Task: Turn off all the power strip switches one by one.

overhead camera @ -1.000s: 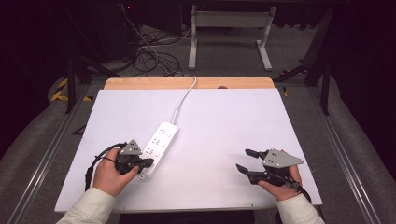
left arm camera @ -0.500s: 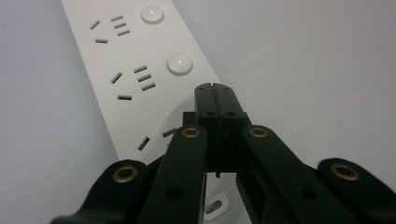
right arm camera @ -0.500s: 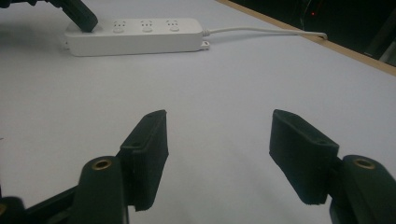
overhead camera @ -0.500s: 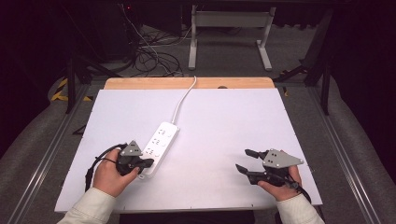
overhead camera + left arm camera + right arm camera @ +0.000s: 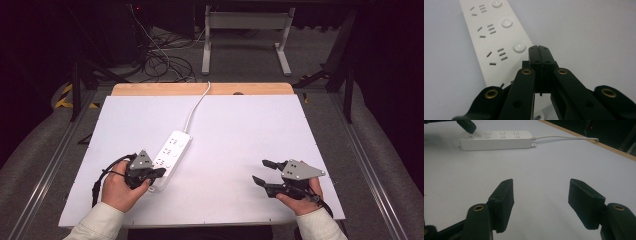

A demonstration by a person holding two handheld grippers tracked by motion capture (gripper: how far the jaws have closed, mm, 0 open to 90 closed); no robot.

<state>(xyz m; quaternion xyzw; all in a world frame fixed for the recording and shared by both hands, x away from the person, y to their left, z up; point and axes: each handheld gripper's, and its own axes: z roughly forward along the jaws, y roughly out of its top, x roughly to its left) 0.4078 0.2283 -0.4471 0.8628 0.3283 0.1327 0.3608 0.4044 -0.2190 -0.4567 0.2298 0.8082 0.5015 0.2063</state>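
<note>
A white power strip point(image 5: 171, 156) lies on the white table point(image 5: 235, 135). My left gripper point(image 5: 539, 53), jaws pressed together, hovers over the strip's near end. My right gripper point(image 5: 263, 171), jaws apart and empty, rests well right of the strip.

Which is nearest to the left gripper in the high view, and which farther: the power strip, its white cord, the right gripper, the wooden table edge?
1. Power strip: right at the left gripper, under its tips.
2. White cord: beyond the strip, toward the far side.
3. Right gripper and wooden table edge: too close to call.
</note>
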